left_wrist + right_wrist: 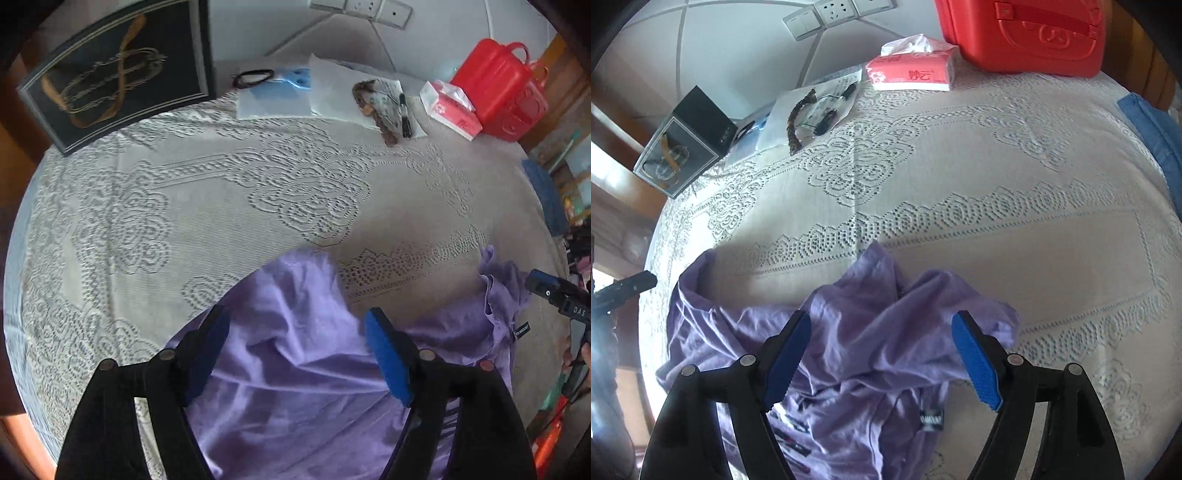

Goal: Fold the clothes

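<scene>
Partly cut off, crumpled purple shirt (871,347), label (931,421) unreadable

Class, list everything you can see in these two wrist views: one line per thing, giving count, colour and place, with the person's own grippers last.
Garment: one, lilac, crumpled at the near edge of the table, under both grippers.
Lace tablecloth: one, white, covering the table.
Plastic case: one, red, far right corner.
Tissue pack: one, red and white, beside the case.
Papers: several, white and pale blue, far edge.
Marker: one, black, on the papers.
Box: one, dark with gold motif, far left.
Wall sockets: white, on the wall behind.
Left gripper: one, black with blue pads, open.
Right gripper: one, black with blue pads, open.
</scene>
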A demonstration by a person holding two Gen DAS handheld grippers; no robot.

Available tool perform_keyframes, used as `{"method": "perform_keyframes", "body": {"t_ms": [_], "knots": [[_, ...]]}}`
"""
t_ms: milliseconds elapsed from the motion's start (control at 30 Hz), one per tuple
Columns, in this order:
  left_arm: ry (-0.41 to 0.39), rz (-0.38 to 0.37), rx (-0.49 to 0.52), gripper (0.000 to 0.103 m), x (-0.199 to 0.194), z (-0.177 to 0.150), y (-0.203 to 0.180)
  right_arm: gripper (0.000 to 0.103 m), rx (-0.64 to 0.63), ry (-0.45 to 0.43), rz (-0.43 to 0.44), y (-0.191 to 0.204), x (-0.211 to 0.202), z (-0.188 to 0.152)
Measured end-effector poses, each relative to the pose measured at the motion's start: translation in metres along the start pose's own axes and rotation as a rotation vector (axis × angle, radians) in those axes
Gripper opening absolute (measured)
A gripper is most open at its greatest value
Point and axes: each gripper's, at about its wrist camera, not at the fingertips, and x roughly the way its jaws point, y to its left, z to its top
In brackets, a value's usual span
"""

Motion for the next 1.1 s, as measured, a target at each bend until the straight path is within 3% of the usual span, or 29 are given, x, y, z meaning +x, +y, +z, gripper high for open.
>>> {"method": "perform_keyframes", "body": {"t_ms": [167, 200, 233, 267, 300, 367, 400, 433, 567, 667, 767, 800, 833, 900, 967, 1033, 1100], "knots": [[0.104, -0.010, 0.013, 0.075, 0.049, 0.004, -0.010, 0.081, -0.027, 0.044, -0.033, 0.009, 0.035, 0.019], [0.116, -0.018, 0.007, 0.065, 0.055, 0.002, -0.008, 0.081, -0.036, 0.054, -0.037, 0.010, 0.041, 0.020], [0.106, -0.012, 0.006, 0.042, 0.055, 0.001, -0.006, 0.081, -0.050, 0.063, -0.047, 0.011, 0.048, 0.021], [0.095, -0.007, 0.004, 0.034, 0.056, 0.000, -0.004, 0.081, -0.066, 0.070, -0.060, 0.013, 0.055, 0.021], [0.083, -0.003, -0.004, 0.010, 0.055, 0.000, -0.001, 0.080, -0.093, 0.072, -0.073, 0.015, 0.060, 0.022], [0.042, 0.001, -0.045, 0.006, 0.047, 0.006, 0.011, 0.036, -0.156, 0.066, -0.102, 0.023, 0.063, 0.024], [0.007, 0.015, -0.059, 0.006, 0.039, 0.011, 0.017, 0.008, -0.182, 0.053, -0.102, 0.026, 0.061, 0.027], [-0.028, 0.028, -0.075, 0.006, 0.031, 0.017, 0.024, 0.003, -0.186, 0.018, -0.087, 0.027, 0.052, 0.034], [-0.158, 0.077, -0.185, 0.006, 0.007, 0.057, 0.057, 0.003, -0.127, -0.174, -0.051, 0.018, 0.007, 0.085], [-0.206, 0.089, -0.310, 0.007, 0.014, 0.093, 0.089, 0.004, -0.076, -0.309, -0.070, 0.010, -0.007, 0.132], [-0.124, 0.065, -0.335, 0.013, 0.031, 0.116, 0.106, 0.029, -0.048, -0.282, -0.064, 0.001, -0.005, 0.126], [-0.105, 0.064, -0.335, 0.013, 0.034, 0.120, 0.110, 0.043, -0.040, -0.267, -0.062, -0.002, -0.005, 0.122], [-0.107, 0.081, -0.318, 0.013, 0.031, 0.119, 0.111, 0.051, -0.031, -0.253, -0.059, -0.005, -0.004, 0.119], [-0.117, 0.097, -0.282, 0.014, 0.023, 0.110, 0.114, 0.052, -0.014, -0.224, -0.054, -0.010, -0.002, 0.111], [-0.104, 0.110, -0.249, 0.023, 0.016, 0.093, 0.118, 0.052, 0.004, -0.195, -0.048, -0.016, 0.000, 0.104], [-0.083, 0.134, -0.226, 0.045, 0.013, 0.073, 0.123, 0.052, 0.021, -0.166, -0.043, -0.022, 0.002, 0.096], [-0.071, 0.155, -0.216, 0.048, 0.011, 0.049, 0.129, 0.052, 0.038, -0.137, -0.038, -0.028, 0.004, 0.089]]}}
